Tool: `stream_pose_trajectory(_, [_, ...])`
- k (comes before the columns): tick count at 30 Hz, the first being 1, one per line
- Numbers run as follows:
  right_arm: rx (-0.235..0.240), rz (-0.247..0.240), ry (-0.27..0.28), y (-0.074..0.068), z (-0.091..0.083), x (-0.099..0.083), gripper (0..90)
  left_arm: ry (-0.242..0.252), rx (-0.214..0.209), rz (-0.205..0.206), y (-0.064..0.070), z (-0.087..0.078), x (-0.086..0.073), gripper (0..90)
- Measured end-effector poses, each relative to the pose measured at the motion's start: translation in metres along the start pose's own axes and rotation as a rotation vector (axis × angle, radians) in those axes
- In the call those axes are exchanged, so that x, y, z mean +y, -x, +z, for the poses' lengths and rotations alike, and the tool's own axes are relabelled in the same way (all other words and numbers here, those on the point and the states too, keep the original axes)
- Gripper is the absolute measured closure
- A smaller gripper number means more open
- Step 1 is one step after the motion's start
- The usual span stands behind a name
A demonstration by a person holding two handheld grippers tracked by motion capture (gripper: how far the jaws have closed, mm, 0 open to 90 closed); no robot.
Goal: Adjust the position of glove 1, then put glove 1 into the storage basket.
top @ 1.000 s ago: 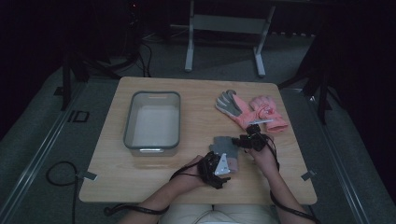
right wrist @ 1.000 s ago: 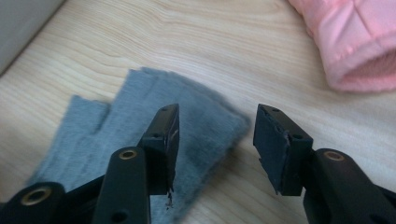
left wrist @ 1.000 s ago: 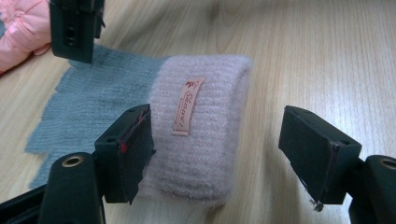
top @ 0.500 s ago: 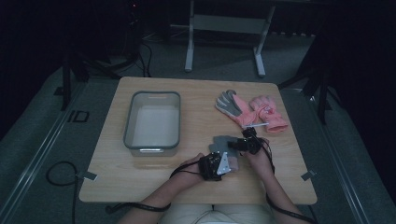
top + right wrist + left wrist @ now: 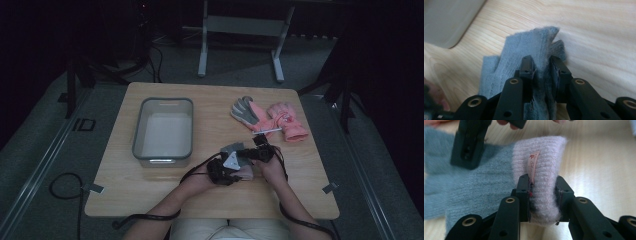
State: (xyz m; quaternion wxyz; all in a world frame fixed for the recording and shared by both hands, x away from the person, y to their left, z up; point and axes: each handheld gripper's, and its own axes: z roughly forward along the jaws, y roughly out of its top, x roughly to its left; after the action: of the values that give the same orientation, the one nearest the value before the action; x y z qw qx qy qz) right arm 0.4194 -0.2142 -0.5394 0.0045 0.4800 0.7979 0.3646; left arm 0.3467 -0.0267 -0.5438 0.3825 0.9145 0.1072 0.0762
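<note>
Knit glove (image 5: 499,180), grey with a pale pink cuff, lies at the counter (image 5: 210,105) front edge, right of the grey bin (image 5: 163,131). Over the last second the right tongs (image 5: 541,66) drew back from the pink gloves (image 5: 270,117) and now pinch the grey fingers; left tongs (image 5: 541,192) clamp the cuff. Judged: both ends gripped, ready to lift.

Looks like a dim lab or recording studio setup, not a home. One lone wooden table (image 5: 150,200) sits on grey carpet (image 5: 40,165), with black stands (image 5: 75,85) and loose cables (image 5: 60,185) around it and a metal frame (image 5: 240,25) behind.
</note>
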Motion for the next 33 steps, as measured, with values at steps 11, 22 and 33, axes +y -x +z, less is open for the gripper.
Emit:
stream_pose_trajectory(11, [0.033, -0.034, 0.069, -0.017, -0.026, 0.010, 75.0, 0.013, -0.019, -0.017, -0.003, -0.033, 0.013, 71.3])
stream_pose_trajectory(22, [0.050, -0.084, 0.159, -0.038, -0.057, 0.034, 75.1, -0.018, 0.046, 0.075, -0.004, -0.075, 0.040, 71.2])
stream_pose_trajectory(33, [0.066, -0.132, 0.190, -0.062, -0.058, 0.070, 75.2, -0.053, 0.114, 0.117, -0.022, -0.117, 0.048, 71.2])
